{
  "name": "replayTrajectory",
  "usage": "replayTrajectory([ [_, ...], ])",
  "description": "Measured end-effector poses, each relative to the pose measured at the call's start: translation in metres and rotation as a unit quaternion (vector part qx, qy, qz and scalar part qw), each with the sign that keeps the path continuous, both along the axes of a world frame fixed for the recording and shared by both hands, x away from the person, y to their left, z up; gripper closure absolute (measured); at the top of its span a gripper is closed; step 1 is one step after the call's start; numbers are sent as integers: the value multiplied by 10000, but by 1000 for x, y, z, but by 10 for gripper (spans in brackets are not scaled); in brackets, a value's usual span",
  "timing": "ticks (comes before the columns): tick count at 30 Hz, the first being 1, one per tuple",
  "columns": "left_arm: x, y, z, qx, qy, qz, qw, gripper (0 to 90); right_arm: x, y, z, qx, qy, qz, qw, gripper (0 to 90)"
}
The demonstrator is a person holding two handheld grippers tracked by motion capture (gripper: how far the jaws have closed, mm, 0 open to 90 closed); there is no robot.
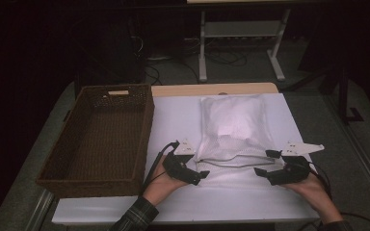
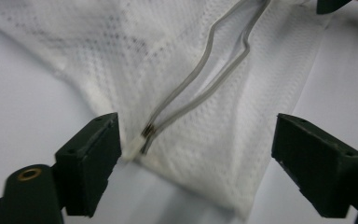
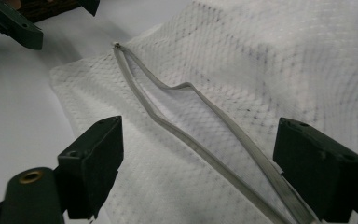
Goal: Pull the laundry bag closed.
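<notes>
A white table (image 1: 173, 120) takes up the middle of the high view. On its left side sits a big brown woven basket (image 1: 101, 139). Nothing can be seen inside the basket.

In the middle of the table, a bit to the right, lies a white mesh bag (image 1: 231, 127). The upper part of the bag looks puffy, like something soft is packed inside. The lower part lies flat on the table.

Across the lower part of the bag runs a grey zipper (image 1: 236, 161). In the left gripper view the zipper (image 2: 200, 79) has two sides that pull apart in the middle, so the bag is open there. The two sides meet at a small end piece near the lower middle of that view. In the right gripper view the zipper (image 3: 200, 121) also shows a gap between its two sides.

The left gripper (image 1: 200, 174) is at the lower left of the bag, and its jaws stand wide apart with nothing held. The right gripper (image 1: 264, 162) is at the lower right of the bag. Its jaws are wide too and hold nothing, though the bag lies between them.

It looks like the bag is already filled, and the zipper is not shut yet. What is left, I think, is to grab the zipper and close it. After that the bag may go into the basket.
</notes>
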State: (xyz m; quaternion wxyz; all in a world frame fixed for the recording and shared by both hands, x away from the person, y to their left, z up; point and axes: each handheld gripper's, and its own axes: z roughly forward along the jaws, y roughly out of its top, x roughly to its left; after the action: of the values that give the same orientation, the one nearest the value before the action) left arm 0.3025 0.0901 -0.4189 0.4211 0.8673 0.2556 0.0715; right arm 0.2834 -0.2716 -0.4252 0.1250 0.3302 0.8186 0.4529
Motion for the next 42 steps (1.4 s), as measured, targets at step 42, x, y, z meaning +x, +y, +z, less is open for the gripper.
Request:
replayTrajectory([
  [42,-38,37,-16,-68,63,324,9994,122,55,119,16,8,-26,1540,9881,430],
])
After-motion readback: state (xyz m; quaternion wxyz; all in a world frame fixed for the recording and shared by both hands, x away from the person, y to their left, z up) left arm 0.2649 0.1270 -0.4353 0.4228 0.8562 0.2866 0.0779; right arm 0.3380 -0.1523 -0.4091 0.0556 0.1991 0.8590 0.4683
